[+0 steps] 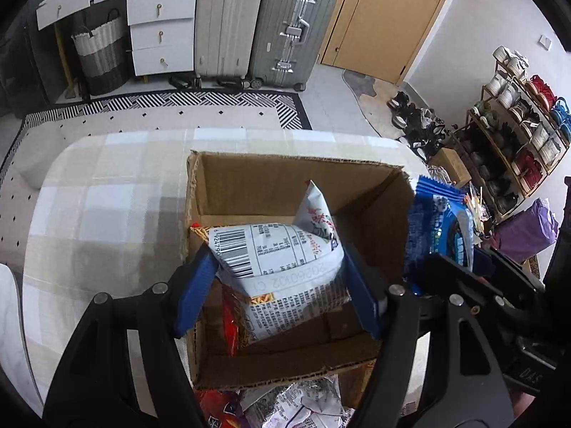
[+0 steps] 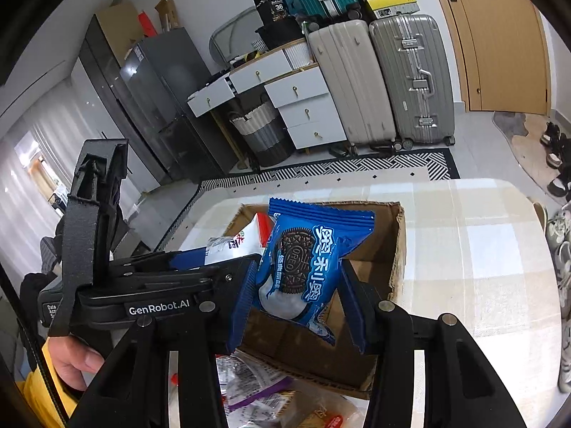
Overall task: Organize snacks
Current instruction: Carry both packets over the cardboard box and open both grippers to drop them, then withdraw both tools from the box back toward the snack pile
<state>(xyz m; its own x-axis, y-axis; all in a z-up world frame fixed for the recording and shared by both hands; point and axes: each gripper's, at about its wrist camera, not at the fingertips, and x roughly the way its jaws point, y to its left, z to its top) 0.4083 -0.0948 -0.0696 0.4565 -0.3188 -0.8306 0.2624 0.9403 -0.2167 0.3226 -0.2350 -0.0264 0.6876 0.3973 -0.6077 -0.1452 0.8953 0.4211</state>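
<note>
Now we hold a white snack bag (image 1: 282, 260) in the left gripper (image 1: 280, 285) and a blue Oreo packet (image 2: 303, 267) in the right gripper (image 2: 298, 299), both clamped; we should lower each well inside the cardboard box (image 1: 285, 178) before releasing.

A checked-cloth table (image 1: 107, 192) bears an open cardboard box (image 1: 285, 178) and loose snack packets (image 1: 307, 406).

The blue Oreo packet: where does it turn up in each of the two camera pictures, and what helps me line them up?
Left wrist view: the blue Oreo packet sits at the right, just outside the cardboard box's right wall, held up by the right gripper.
Right wrist view: the packet is centre frame, pinched between the blue fingers, over the box.
Shared landmark: the silver suitcase beside the wooden door.
</note>
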